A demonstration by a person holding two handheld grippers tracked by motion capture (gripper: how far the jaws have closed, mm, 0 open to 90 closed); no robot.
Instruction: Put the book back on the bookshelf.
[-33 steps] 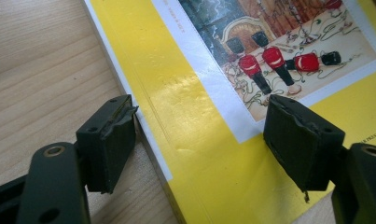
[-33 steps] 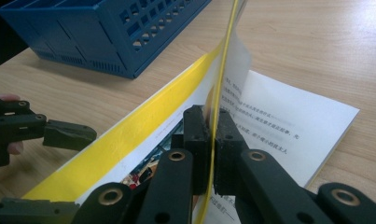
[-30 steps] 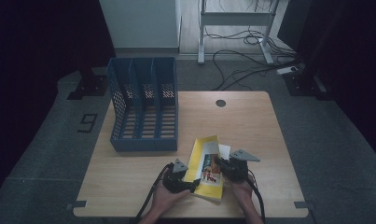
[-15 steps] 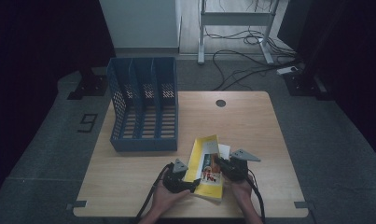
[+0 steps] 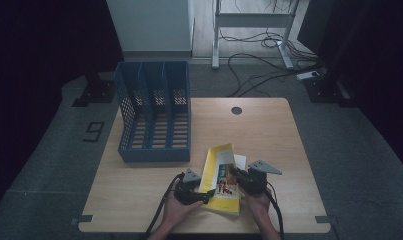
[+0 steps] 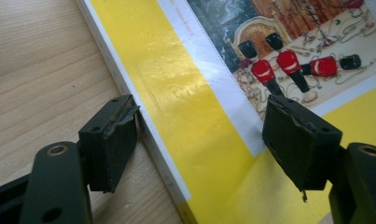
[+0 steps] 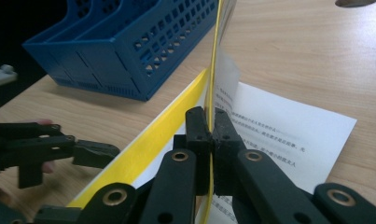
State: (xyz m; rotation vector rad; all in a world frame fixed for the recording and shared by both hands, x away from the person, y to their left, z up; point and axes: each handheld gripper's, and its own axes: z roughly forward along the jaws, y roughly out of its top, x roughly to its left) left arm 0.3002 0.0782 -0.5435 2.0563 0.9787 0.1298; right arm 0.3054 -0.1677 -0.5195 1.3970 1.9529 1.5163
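While the right gripper [image 7: 209,123] pinches just the cover [image 7: 215,56], the book [image 5: 220,179] could tear, left gripper [image 6: 202,144] gaping.

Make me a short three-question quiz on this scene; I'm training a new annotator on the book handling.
1. True or false: the right gripper is shut on the yellow book's front cover.
2. How do the left gripper's jaws stand? A) clamped on the cover B) open, astride the book's edge C) inside the blue file rack
3. What stands at the far left of the wooden table, beyond the yellow book?

Key
1. True: the jaws pinch the lifted cover, with the white pages lying flat beneath.
2. B: one jaw is beside the page edge, the other over the cover picture.
3. The blue file rack, with three slots.
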